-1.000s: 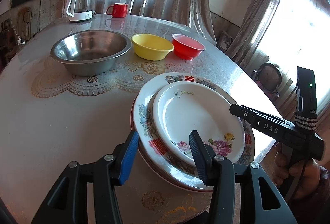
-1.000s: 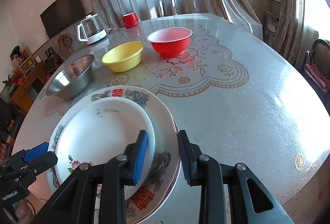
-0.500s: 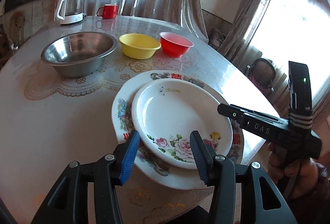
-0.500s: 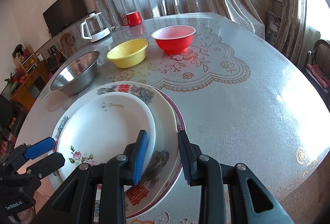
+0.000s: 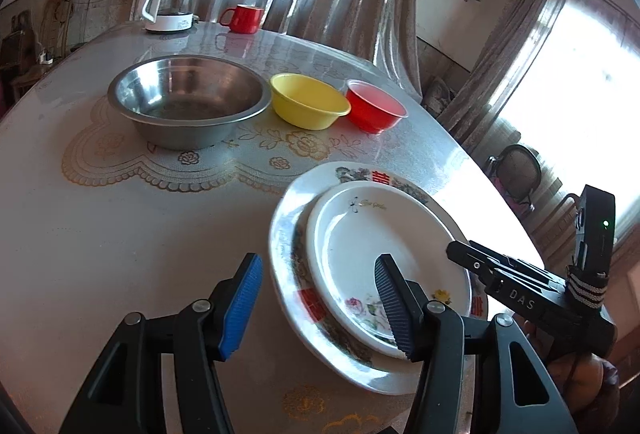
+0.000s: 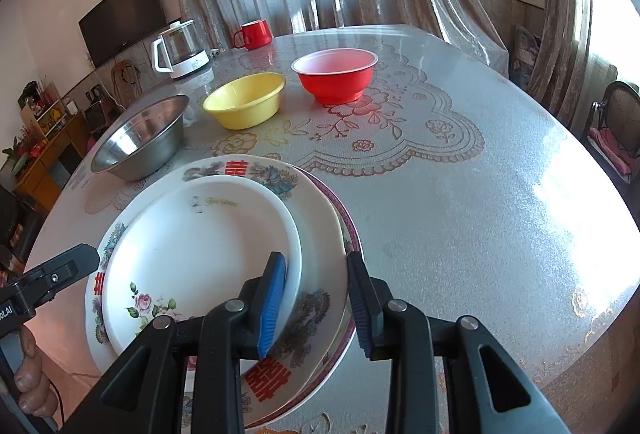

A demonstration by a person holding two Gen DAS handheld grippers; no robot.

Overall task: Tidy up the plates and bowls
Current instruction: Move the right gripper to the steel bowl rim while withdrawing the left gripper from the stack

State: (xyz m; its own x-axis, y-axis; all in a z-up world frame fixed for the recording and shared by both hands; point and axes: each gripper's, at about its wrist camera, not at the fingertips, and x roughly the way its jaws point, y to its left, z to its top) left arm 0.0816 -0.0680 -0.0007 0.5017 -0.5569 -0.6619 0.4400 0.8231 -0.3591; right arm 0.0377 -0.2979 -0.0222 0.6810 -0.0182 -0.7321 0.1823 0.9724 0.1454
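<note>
In the left wrist view, the left gripper [image 5: 318, 306] is hovering at the near edge of the round tabletop [image 5: 120, 226] with its jaws standing wide apart and gripping nothing. The blue pad is sitting over bare tabletop to the left of the plates, while the dark pad is hanging over the near rim of the small white plate [image 5: 376, 254]. That plate is lying inside the large patterned plate [image 5: 288, 234], near the right edge of the tabletop. The right gripper [image 5: 520, 294] is reaching in from the right, its tip lying over the right rim of the plates; from this side I cannot tell how its jaws are standing. Farther off, the steel bowl [image 5: 188, 102], the yellow bowl [image 5: 308, 106] and the red bowl [image 5: 374, 110] are sitting in a row from left to right. A kettle [image 5: 172, 4] and a red mug [image 5: 244, 19] are standing at the far edge.

In the right wrist view, the right gripper [image 6: 316, 304] is straddling the right rim of the plate stack, jaws apart. The blue pad is touching the rim of the small white plate [image 6: 192, 246]; the other pad is sitting just outside the large patterned plate [image 6: 316, 222]. A third, purple-rimmed plate [image 6: 344, 218] is showing underneath. The left gripper [image 6: 52, 282] is poking in at the left.
</note>
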